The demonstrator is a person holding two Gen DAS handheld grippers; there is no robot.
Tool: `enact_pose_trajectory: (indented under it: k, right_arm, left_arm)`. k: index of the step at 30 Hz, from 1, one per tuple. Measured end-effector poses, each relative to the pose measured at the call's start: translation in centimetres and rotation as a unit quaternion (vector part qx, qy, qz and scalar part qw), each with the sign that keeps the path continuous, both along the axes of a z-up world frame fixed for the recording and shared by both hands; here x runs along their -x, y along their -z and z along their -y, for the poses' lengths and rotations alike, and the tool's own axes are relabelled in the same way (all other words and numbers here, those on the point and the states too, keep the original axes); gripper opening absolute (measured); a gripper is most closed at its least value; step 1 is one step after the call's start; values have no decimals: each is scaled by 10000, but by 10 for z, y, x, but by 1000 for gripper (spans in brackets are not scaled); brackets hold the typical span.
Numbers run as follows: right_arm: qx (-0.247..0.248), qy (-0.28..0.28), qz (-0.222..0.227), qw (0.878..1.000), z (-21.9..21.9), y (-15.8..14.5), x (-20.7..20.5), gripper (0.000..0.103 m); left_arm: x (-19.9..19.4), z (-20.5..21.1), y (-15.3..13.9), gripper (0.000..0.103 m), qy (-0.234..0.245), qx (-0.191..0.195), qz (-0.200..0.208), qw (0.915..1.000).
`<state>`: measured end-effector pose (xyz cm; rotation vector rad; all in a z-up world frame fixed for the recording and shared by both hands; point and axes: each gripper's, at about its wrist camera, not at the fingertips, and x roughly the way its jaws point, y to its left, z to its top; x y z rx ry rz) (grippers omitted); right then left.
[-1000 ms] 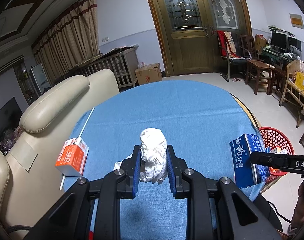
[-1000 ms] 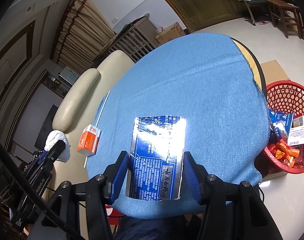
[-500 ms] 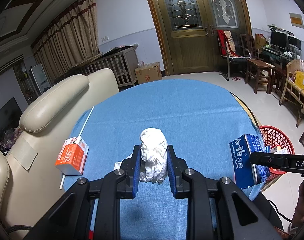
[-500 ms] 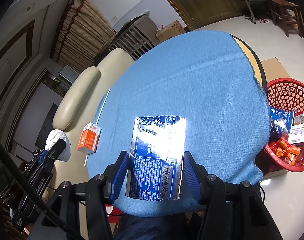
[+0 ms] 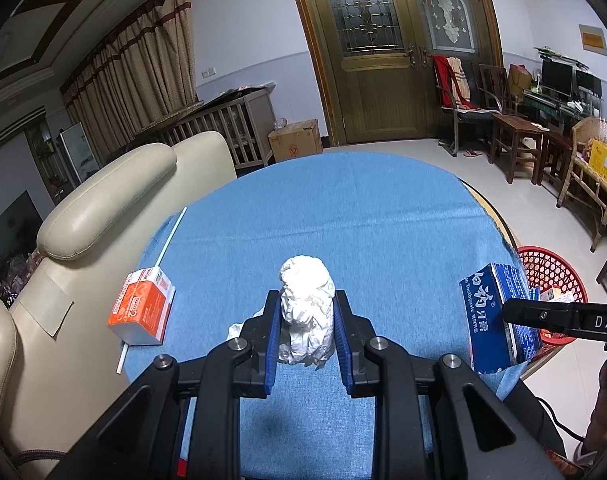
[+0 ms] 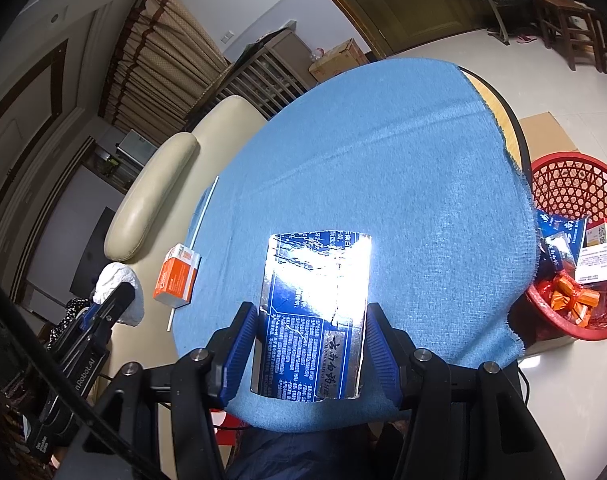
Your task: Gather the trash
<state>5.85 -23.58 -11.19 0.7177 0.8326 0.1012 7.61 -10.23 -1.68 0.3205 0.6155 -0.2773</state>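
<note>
My left gripper (image 5: pixel 306 312) is shut on a crumpled white tissue (image 5: pixel 306 312) and holds it above the blue tablecloth (image 5: pixel 343 208). My right gripper (image 6: pixel 312 320) is shut on a shiny blue toothpaste box (image 6: pixel 315 312), held above the table's near edge; the box also shows in the left wrist view (image 5: pixel 497 316). An orange and white carton (image 5: pixel 141 307) lies at the table's left edge with a white straw (image 5: pixel 169 236) beside it. A red mesh basket (image 6: pixel 575 184) holding several wrappers and boxes stands on the floor right of the table.
A cream leather sofa (image 5: pixel 103 200) runs along the table's left side. A flat cardboard sheet (image 6: pixel 543 132) lies under the basket. Wooden chairs (image 5: pixel 515 136) and a wooden door (image 5: pixel 383 52) stand at the far side of the room.
The right gripper has drifted slightly with the blue box, so the basket shows a little lower and closer. The left gripper has held still with the tissue.
</note>
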Motion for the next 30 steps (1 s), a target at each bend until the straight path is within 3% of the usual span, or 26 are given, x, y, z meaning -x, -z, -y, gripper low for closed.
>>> enact_pose_trajectory:
  k: [30]
  right_arm:
    - [-93, 133, -14, 9999, 9, 3, 11, 58]
  left_arm:
    - [-4, 5, 10, 27, 160, -64, -55, 9998]
